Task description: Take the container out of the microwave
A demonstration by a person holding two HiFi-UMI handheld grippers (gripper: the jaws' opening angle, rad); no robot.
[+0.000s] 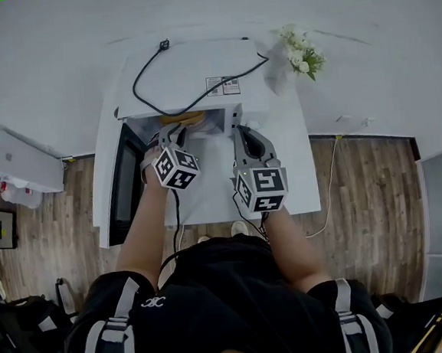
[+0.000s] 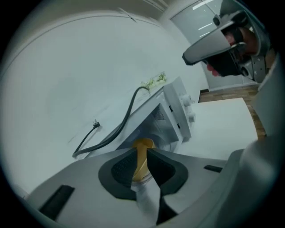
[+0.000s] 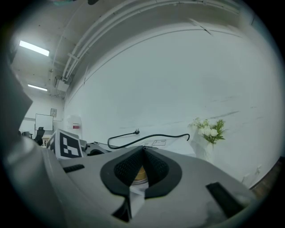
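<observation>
Looking along my left gripper, I see its jaws clamped on the yellow-lidded container, a strip of lid pinched between the pads at the mouth of the microwave. My right gripper has its pads pressed together at the tips; the container only shows through the gap below them, with yellow on top and a clear body underneath. That view also catches my left gripper's marker cube off to the left, and strip lights on the ceiling, which neither other view shows.

From the head view, the left gripper reaches into the oven opening at the container, which sits just inside the front edge. The right gripper hangs beside it, in front of the control panel side. Only this view shows the door swung open to the left.

The microwave stands on a white table against a pale wall, over a wood-plank floor. A loose black cord lies looped across the oven's top. White flowers stand at the table's far right corner.

I cannot tell what the container holds.
</observation>
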